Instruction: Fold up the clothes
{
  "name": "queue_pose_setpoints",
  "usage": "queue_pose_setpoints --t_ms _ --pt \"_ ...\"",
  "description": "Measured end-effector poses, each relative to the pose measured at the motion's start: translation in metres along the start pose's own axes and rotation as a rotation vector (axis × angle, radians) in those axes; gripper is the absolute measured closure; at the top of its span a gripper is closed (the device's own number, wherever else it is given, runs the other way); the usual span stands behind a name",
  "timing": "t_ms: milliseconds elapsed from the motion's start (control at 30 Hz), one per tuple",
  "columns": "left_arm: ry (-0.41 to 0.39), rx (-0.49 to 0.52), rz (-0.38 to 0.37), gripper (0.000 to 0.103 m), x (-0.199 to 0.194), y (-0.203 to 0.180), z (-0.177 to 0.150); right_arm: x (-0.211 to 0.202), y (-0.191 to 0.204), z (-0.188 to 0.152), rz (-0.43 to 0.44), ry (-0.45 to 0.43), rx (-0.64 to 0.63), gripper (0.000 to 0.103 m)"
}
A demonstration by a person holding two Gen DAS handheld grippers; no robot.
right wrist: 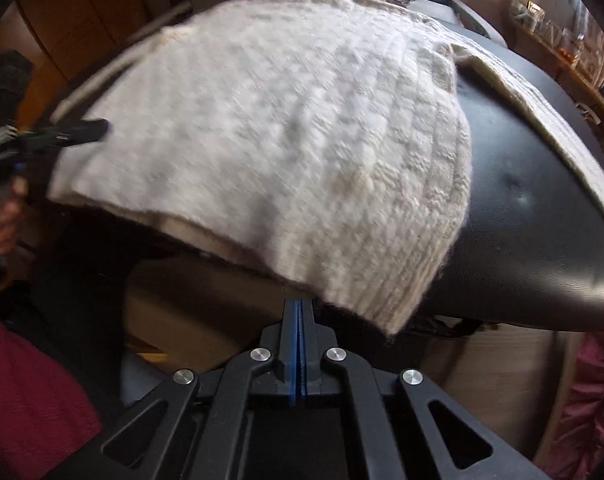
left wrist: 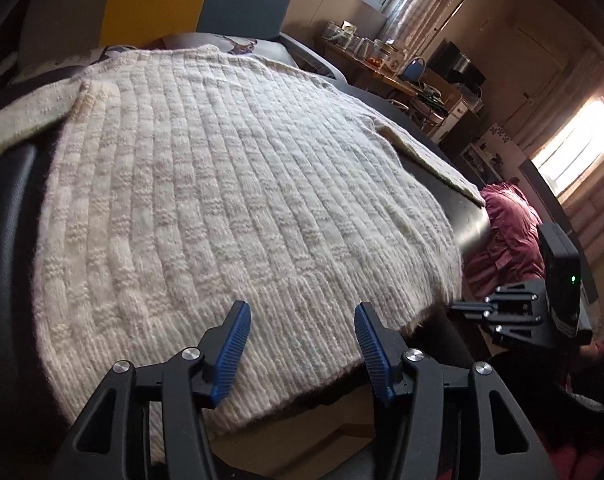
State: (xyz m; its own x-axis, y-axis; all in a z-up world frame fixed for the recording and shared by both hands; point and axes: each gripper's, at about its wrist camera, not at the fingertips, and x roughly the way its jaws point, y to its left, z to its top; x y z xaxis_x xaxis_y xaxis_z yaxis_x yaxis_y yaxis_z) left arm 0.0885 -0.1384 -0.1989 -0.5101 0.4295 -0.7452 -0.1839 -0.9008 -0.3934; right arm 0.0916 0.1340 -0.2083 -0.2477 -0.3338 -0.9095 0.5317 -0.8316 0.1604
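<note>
Your sweater [left wrist: 229, 184] is chunky cream wool, ribbed and fuzzy. The desk [right wrist: 514, 216] beneath looks smooth, glossy black. Your fingers [left wrist: 231, 354] carry ridged blue rubbery pads on matt black plastic with shiny metal pins.

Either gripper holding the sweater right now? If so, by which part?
Nothing is held. The left gripper is open over the sweater's ribbed hem. The right gripper is shut just short of the hem, with no knit between its pads.

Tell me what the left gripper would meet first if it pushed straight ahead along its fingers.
Most likely the ribbed hem of the cream knit sweater, which lies between and just beyond the open left gripper; exact depth is unclear.
</note>
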Motion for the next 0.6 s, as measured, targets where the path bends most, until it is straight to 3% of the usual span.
queue_pose_setpoints --t_ms 33,133,233,333,600 --pt "-0.006 -0.01 0.013 0.047 0.001 0.003 0.004 -0.007 -0.003 0.004 0.022 -0.018 0.023 0.1" --pt "-0.021 -0.037 0.004 0.047 0.003 0.006 0.019 -0.016 -0.014 0.017 0.033 -0.054 0.077 0.074" --pt "0.001 0.003 -0.027 0.044 0.015 -0.009 0.03 -0.009 -0.024 0.026 -0.002 -0.075 0.146 0.074" --pt "0.043 0.044 -0.045 0.044 0.031 -0.024 0.032 0.008 -0.029 0.032 -0.012 -0.058 0.193 0.067" --pt "0.13 0.133 -0.086 0.044 0.066 -0.057 0.034 0.023 -0.012 0.034 -0.106 -0.072 0.127 0.067"
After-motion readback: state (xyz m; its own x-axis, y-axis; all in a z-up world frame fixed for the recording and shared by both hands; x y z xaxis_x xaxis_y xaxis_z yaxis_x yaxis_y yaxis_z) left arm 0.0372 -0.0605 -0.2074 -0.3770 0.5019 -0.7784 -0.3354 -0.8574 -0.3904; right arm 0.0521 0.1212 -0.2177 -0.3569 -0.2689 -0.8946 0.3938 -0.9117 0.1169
